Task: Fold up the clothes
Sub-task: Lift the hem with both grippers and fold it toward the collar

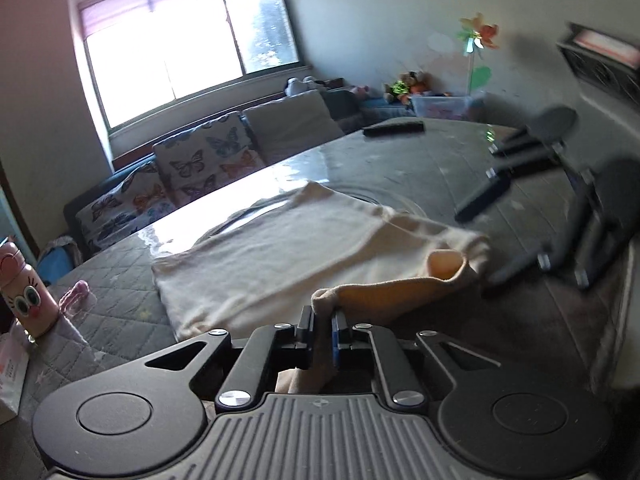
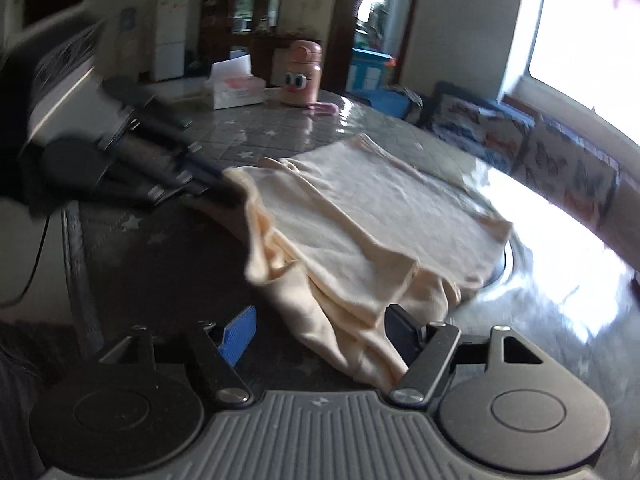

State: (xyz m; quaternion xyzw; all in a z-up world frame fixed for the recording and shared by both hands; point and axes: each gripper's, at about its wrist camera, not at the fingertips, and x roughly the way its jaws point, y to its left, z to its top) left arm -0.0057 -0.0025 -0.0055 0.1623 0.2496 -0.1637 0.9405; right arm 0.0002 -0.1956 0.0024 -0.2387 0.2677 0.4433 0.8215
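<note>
A cream garment (image 1: 280, 248) lies partly folded on the grey quilted table (image 1: 120, 320); it also shows in the right wrist view (image 2: 360, 216). My left gripper (image 1: 322, 320) is shut on an edge of the garment and holds it a little above the table; it also shows at the left of the right wrist view (image 2: 224, 188). My right gripper (image 2: 320, 328) is open, its jaws wide apart around a bunched corner of the garment. It shows blurred at the right of the left wrist view (image 1: 480, 220).
A pink cartoon-face bottle (image 1: 24, 292) stands at the table's left edge, also seen far back in the right wrist view (image 2: 300, 76) beside a tissue box (image 2: 236, 88). A dark remote (image 1: 394, 128) lies at the far side. A butterfly-print sofa (image 1: 188, 168) stands beyond the table.
</note>
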